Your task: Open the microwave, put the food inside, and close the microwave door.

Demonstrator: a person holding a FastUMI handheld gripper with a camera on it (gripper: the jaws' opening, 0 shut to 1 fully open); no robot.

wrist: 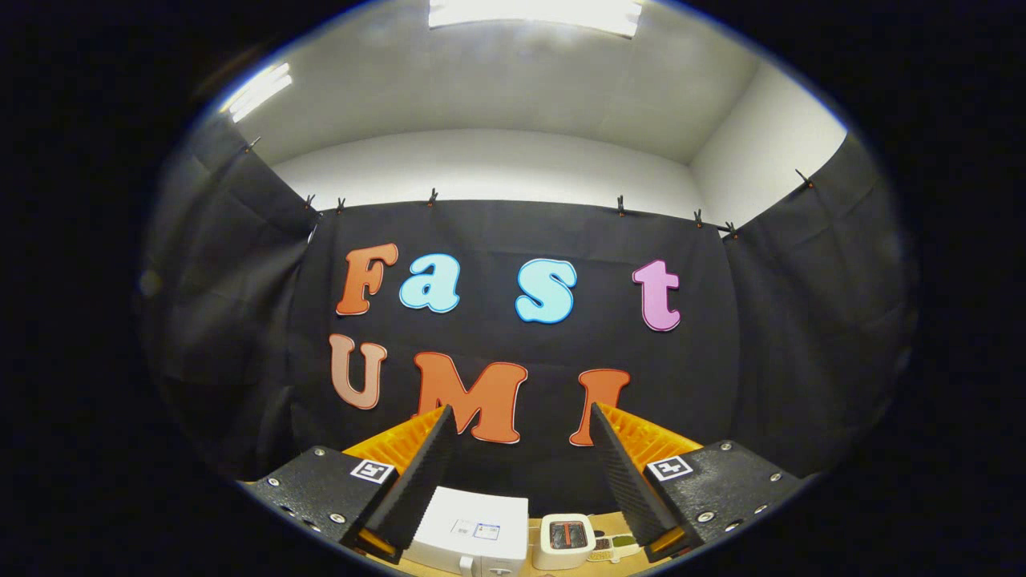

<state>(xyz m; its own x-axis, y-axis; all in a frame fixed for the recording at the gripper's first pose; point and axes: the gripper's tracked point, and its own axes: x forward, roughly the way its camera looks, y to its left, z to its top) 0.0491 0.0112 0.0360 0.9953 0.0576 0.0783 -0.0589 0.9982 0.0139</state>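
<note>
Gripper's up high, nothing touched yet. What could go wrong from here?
1. The gripper is open, aimed at the booth wall, with the microwave far below between its fingers. The door side is not visible from here, so the descent may well miss the handle.
2. A small white appliance stands close beside the microwave on the table; a swinging door or finger may knock it.

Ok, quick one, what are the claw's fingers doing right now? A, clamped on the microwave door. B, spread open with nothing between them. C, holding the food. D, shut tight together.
B: the claw is held up toward the booth wall, fingers wide apart and gripping nothing, with the white microwave low on the table between and beyond them.
</note>
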